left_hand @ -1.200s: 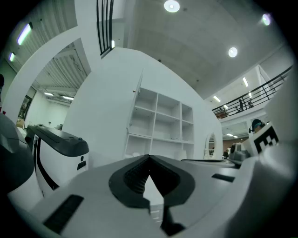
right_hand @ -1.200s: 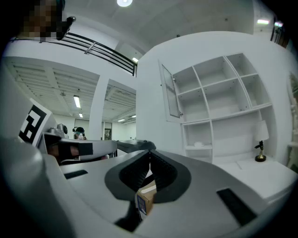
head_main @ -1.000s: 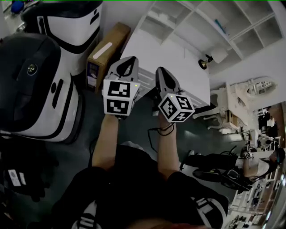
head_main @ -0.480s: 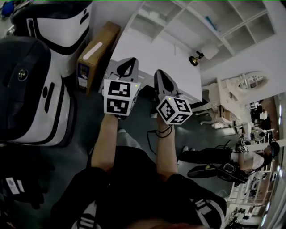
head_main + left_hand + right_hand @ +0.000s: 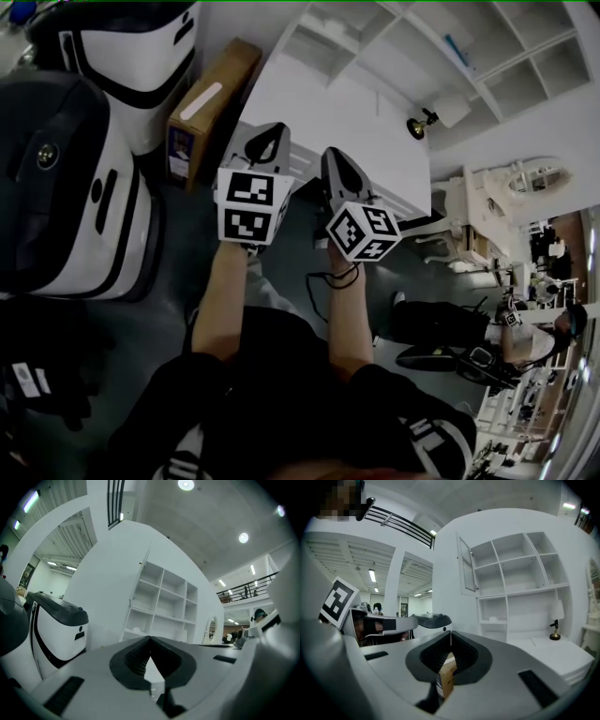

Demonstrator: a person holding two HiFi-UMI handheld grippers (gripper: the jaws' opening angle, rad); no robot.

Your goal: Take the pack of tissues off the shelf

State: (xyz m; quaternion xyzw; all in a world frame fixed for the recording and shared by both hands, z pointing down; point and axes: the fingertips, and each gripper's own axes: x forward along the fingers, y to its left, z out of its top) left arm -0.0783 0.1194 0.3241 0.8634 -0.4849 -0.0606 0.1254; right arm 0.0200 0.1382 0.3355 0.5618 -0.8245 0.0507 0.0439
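Both the left gripper (image 5: 150, 640) and the right gripper (image 5: 450, 634) are closed on nothing, held side by side short of a bare white worktop (image 5: 555, 656). Behind it stands a white open shelf (image 5: 520, 592). The pack of tissues (image 5: 492, 619), a small pale lump too far off to detail, lies in its lowest left compartment. A brown cardboard box (image 5: 211, 108) leans at the worktop's left.

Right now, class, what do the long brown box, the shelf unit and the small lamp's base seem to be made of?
The long brown box is probably cardboard: matt brown, with a white label strip. The shelf unit is likely painted or laminated board, going by its smooth, flat white panels. The lamp's base is perhaps brass-toned metal, with a yellowish sheen, but it is too small to be sure.
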